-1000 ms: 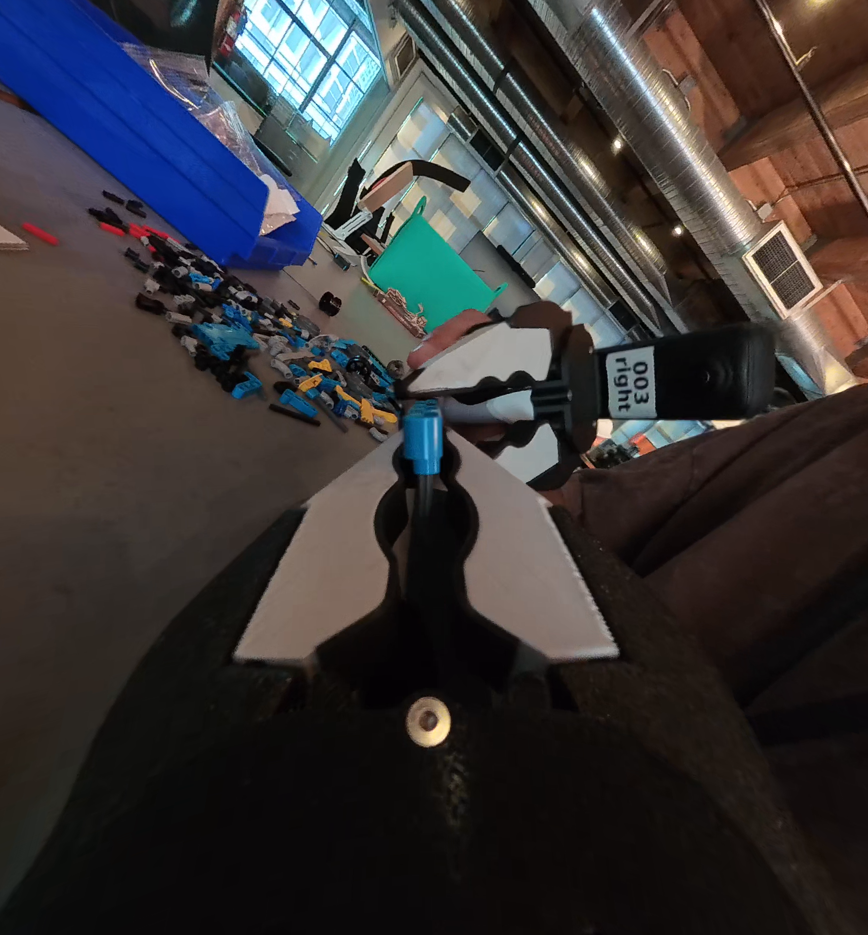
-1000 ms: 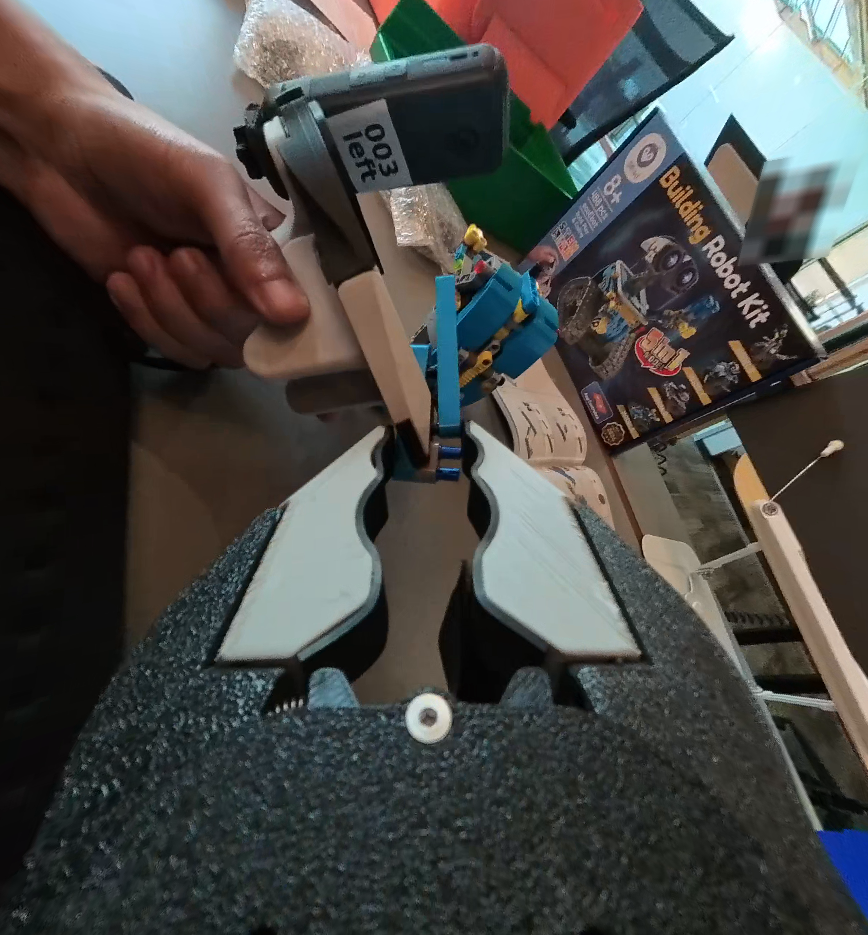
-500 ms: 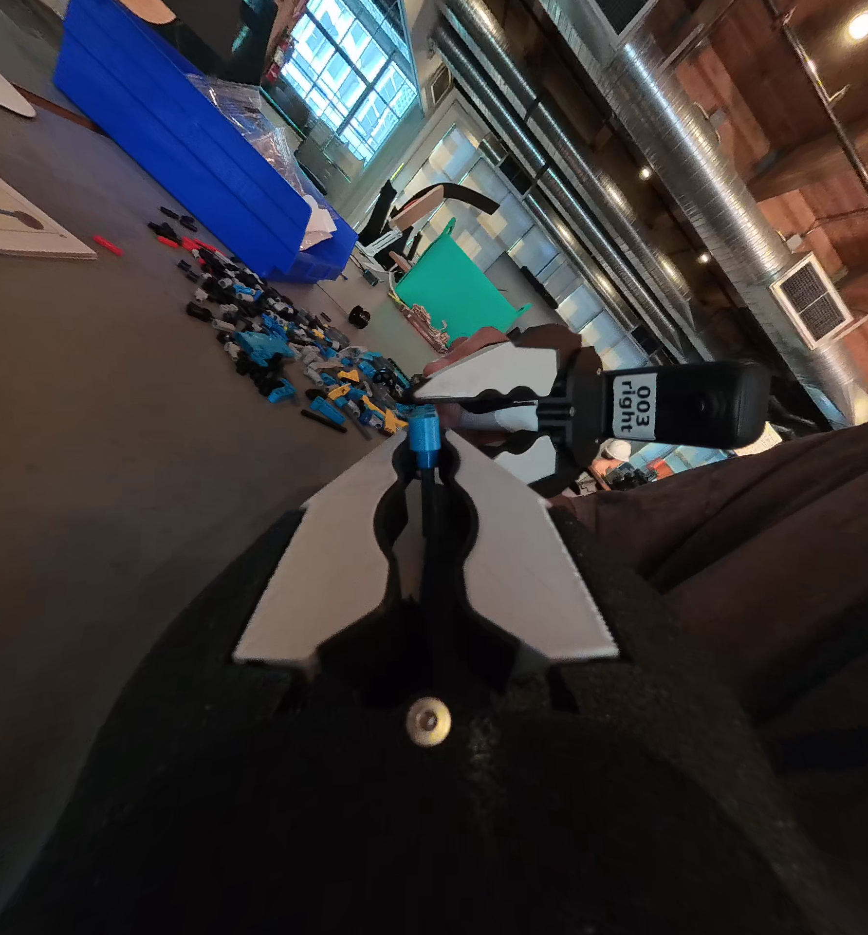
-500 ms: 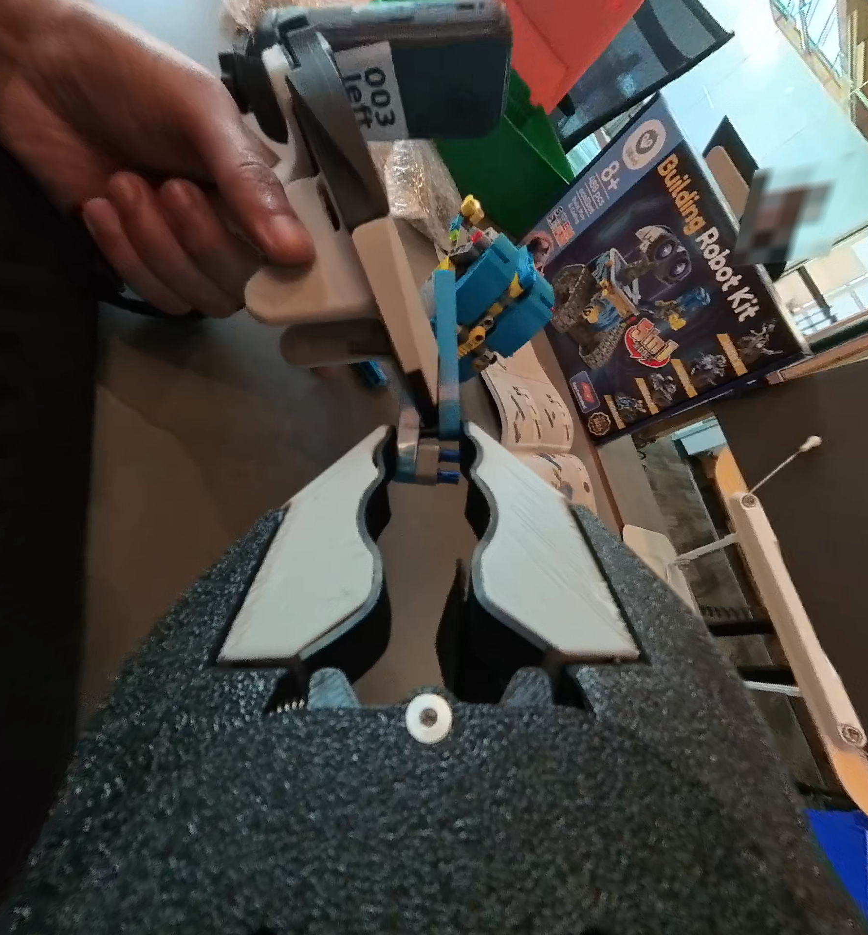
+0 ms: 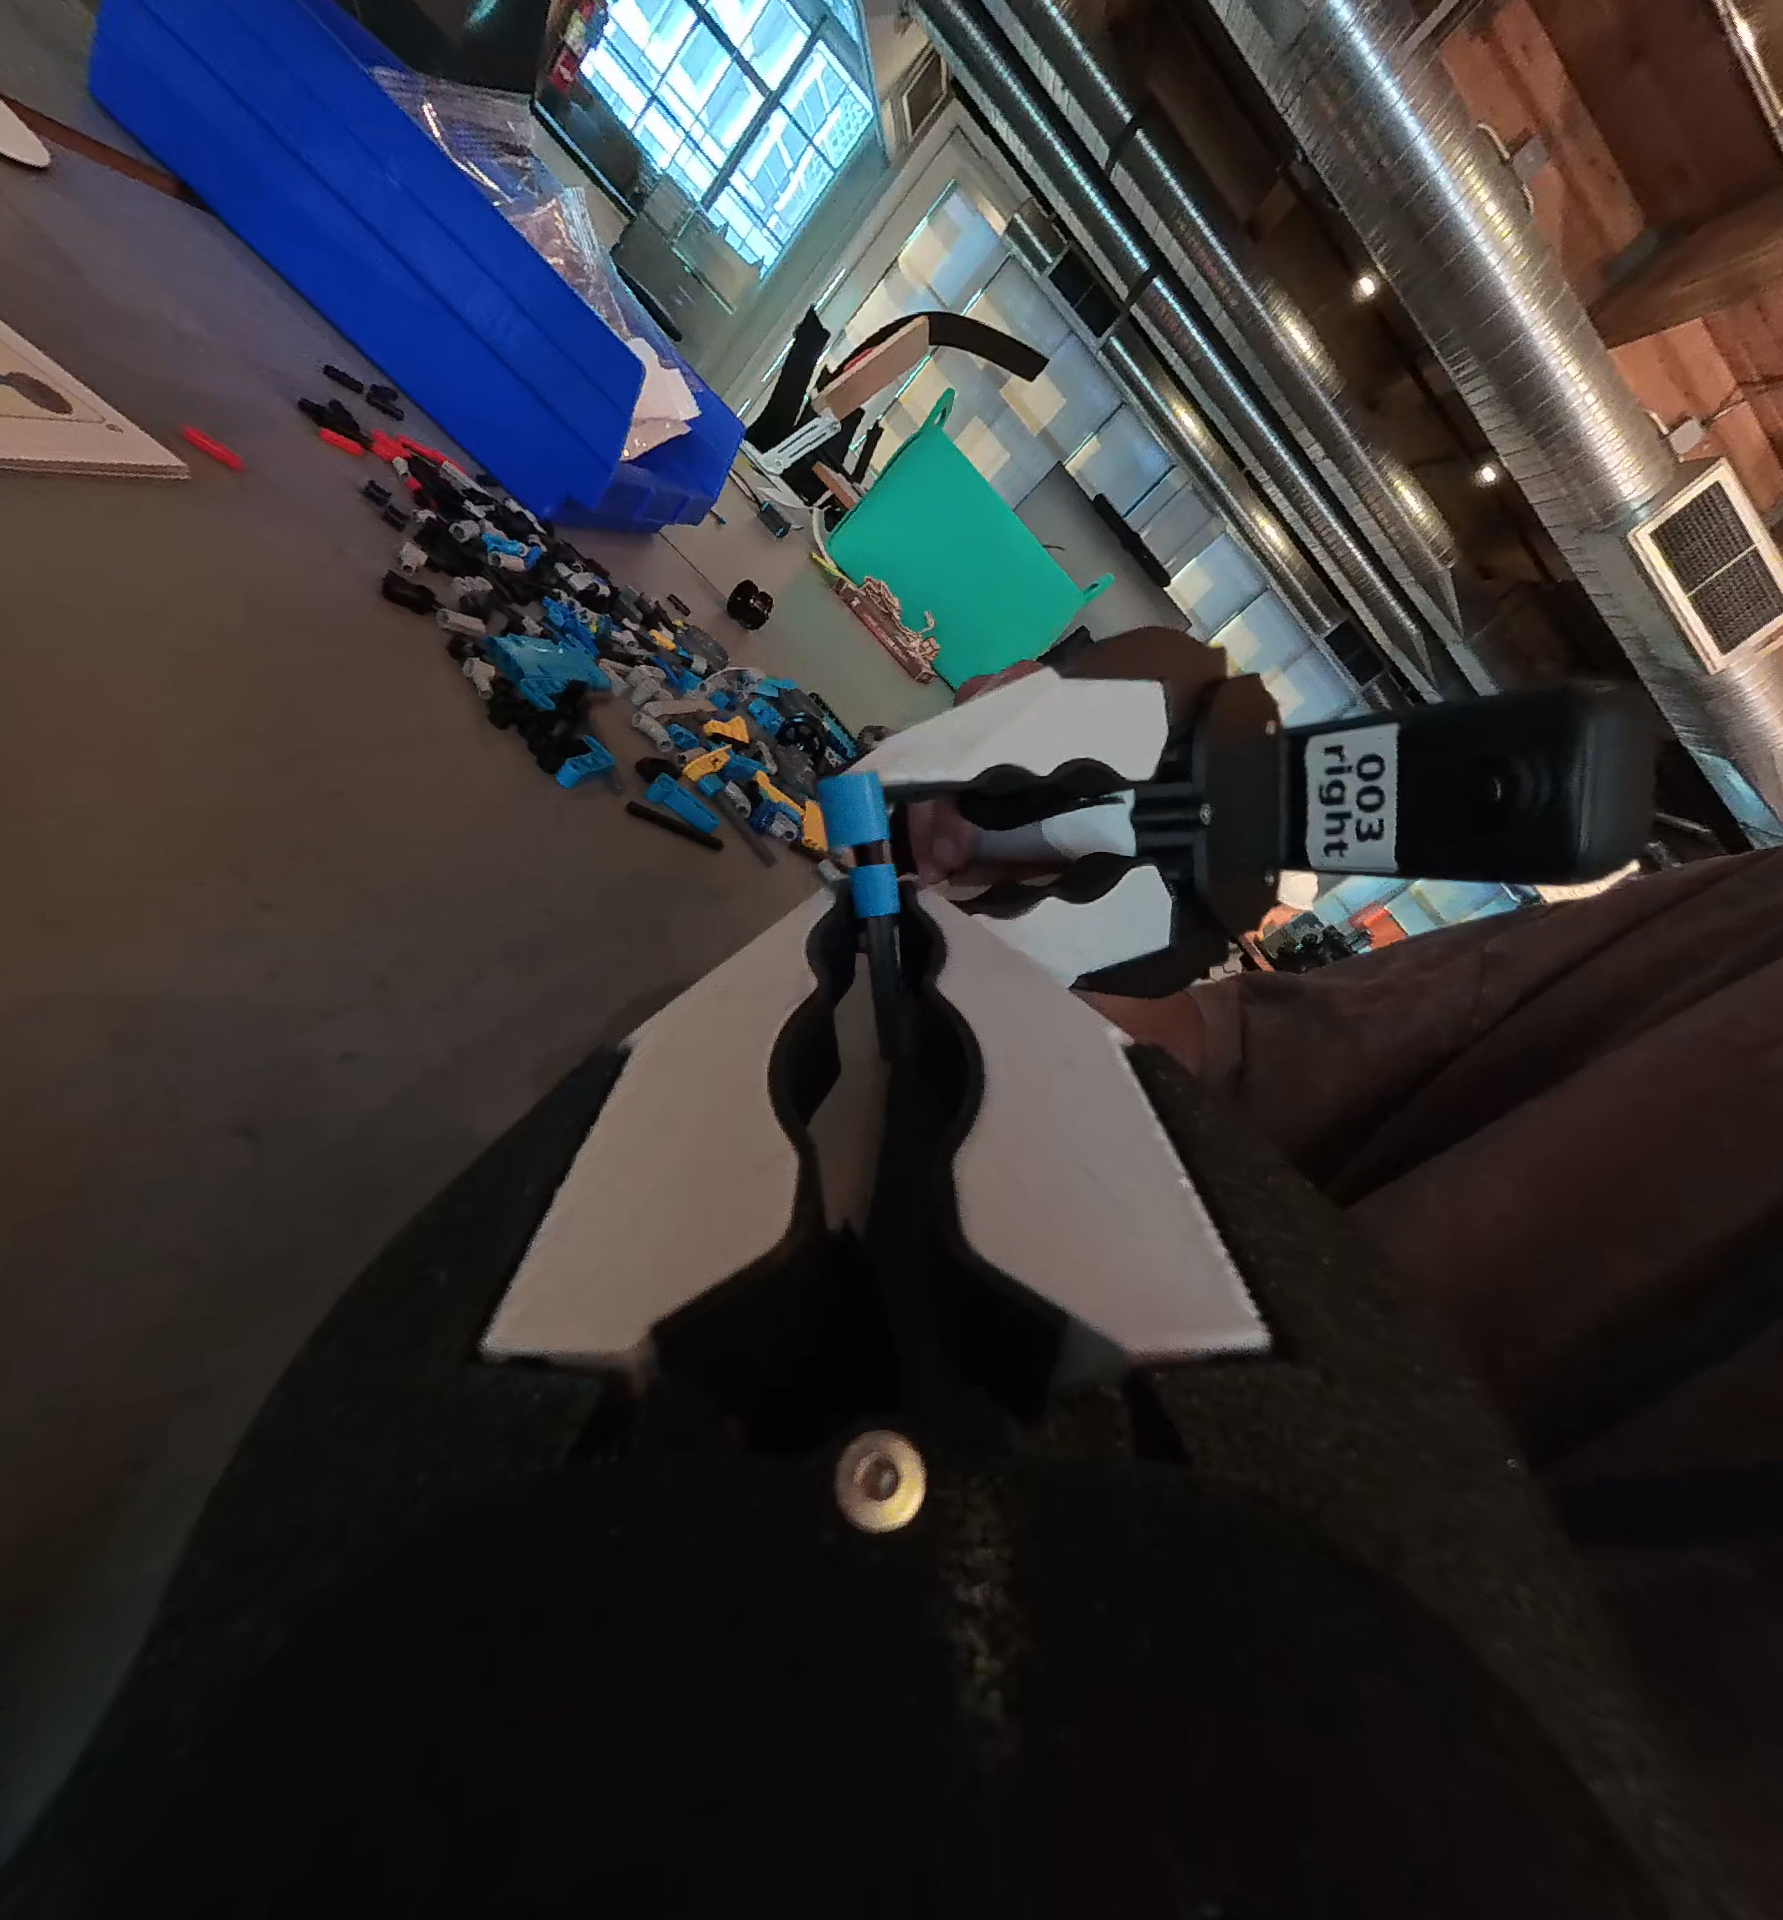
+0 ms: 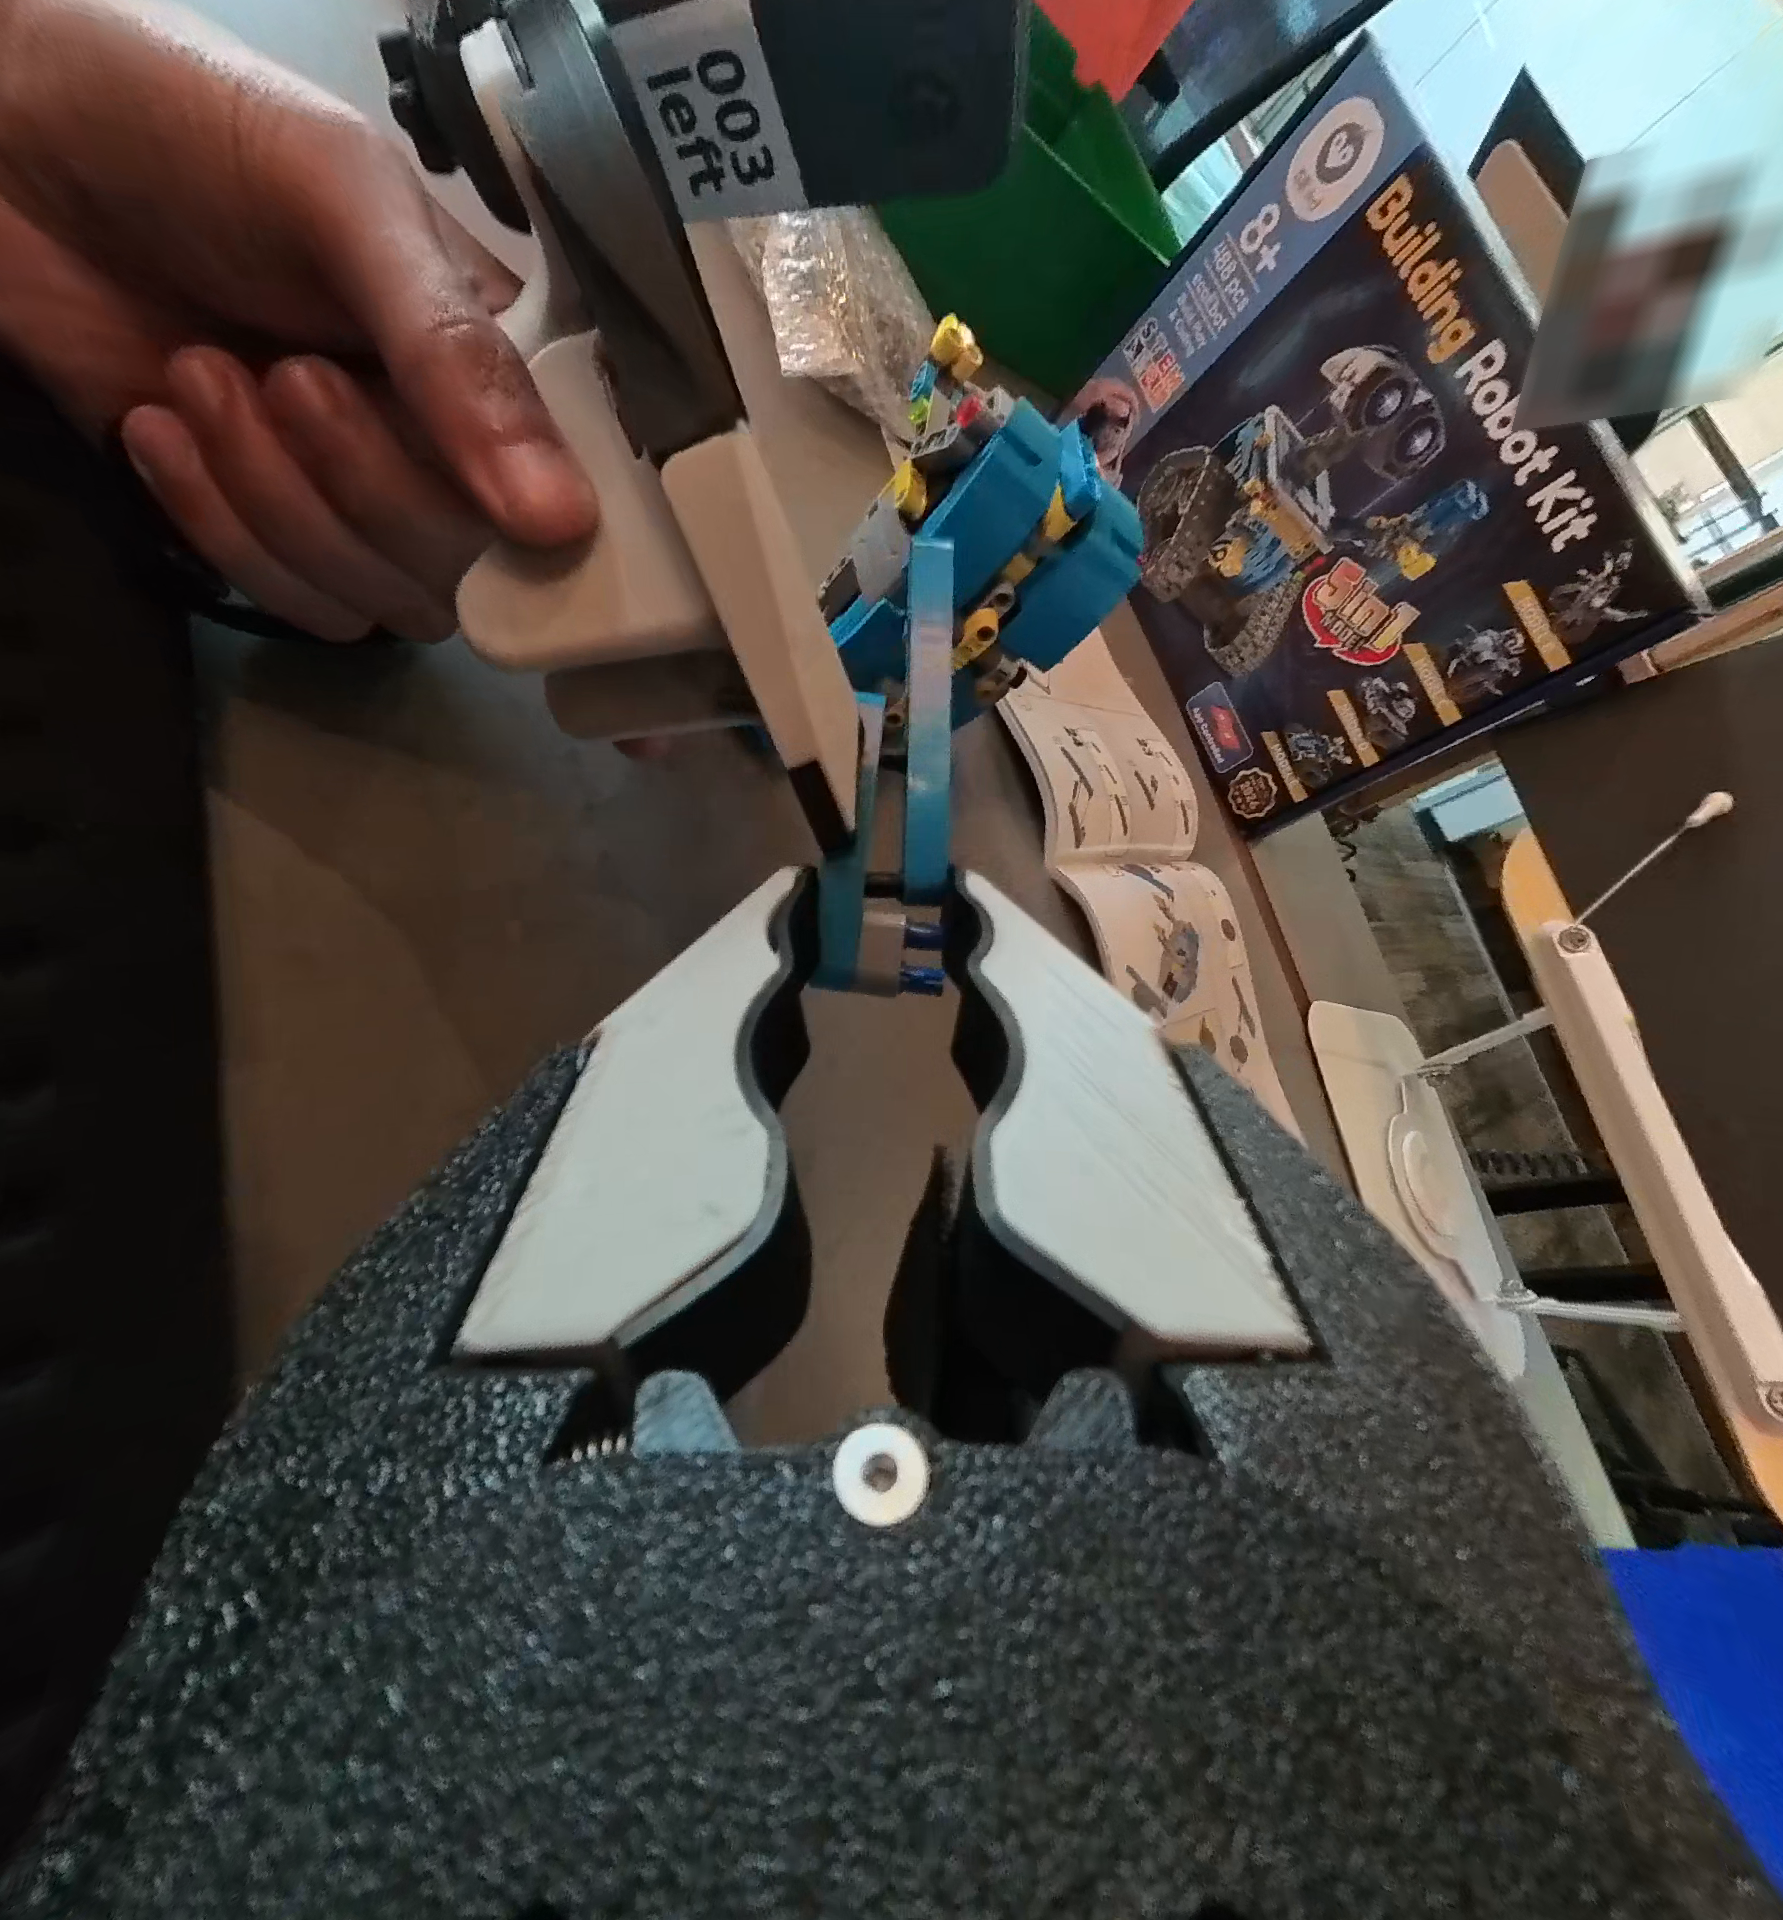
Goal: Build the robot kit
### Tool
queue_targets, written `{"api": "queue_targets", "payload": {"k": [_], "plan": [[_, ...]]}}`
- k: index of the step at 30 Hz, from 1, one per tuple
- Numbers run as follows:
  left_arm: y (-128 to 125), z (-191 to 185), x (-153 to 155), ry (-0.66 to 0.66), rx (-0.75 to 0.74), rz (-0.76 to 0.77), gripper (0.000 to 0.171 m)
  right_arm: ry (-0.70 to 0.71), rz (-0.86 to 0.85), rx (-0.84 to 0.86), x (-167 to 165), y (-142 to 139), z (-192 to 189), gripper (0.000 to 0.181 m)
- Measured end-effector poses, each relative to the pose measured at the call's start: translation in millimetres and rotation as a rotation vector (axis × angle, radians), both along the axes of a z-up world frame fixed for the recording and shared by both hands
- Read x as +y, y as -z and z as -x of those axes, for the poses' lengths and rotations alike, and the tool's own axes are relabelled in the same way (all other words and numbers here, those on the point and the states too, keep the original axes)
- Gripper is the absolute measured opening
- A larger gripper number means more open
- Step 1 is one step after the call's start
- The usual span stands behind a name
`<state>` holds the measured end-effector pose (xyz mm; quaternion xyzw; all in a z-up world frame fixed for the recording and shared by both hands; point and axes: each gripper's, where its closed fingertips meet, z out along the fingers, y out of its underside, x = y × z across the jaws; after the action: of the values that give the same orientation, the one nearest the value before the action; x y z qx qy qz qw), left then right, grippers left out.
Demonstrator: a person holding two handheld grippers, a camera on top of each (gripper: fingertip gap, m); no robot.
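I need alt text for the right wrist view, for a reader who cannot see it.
The right gripper is shut on a small blue beam assembly, which the left gripper also touches from above. Behind stand a blue brick model, an open instruction booklet and a kit box.

- Left gripper point(image 5: 874, 914): jaws pinched nearly together on a thin part, pointing toward 12 o'clock.
- Right gripper point(image 6: 882, 935): jaws narrowly parted, clamping a part.
- A hand point(image 6: 274, 343) at 10 o'clock grips the left gripper's handle.

blue bin point(image 5: 367, 260): far end cut by top-left edge | printed sheet point(image 5: 25, 416): cut by left edge | loose bricks point(image 5: 596, 686): too small to tell apart | kit box point(image 6: 1406, 488): corner behind mosaic patch
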<state>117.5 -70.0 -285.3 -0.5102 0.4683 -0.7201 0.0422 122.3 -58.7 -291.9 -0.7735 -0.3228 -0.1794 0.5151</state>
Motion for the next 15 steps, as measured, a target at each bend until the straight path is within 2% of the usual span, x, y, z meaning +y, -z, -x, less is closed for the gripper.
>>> {"api": "queue_targets", "payload": {"k": [4,6,8,10,11,12,15], "plan": [[3.3,-3.3,3.7,-0.028,0.012,-0.009,0.005,0.026,0.001,0.004,3.1,3.4,-3.1,0.023],[6.9,-5.7,6.6,-0.045,0.029,-0.019,0.006,0.056,0.034,0.106,7.1,9.6,-6.4,0.024],[2.0,-3.3,1.9,-0.024,-0.004,-0.031,0.007,0.010,0.040,0.199,3.2,3.6,-3.7,0.025],[4.2,-2.7,1.0,-0.035,-0.011,-0.088,0.006,-0.065,0.102,0.343,-2.4,-1.2,0.0,0.027],[3.8,-1.8,2.6,-0.040,-0.019,-0.098,0.007,-0.115,0.138,0.434,-5.3,-6.1,1.2,0.039],[3.7,-0.8,4.8,-0.046,-0.026,-0.110,0.007,-0.160,0.183,0.535,-8.2,-11.9,1.4,0.042],[5.5,2.3,2.8,-0.034,-0.042,-0.168,0.007,-0.300,0.333,0.851,-9.8,-24.7,4.9,0.046]]}}
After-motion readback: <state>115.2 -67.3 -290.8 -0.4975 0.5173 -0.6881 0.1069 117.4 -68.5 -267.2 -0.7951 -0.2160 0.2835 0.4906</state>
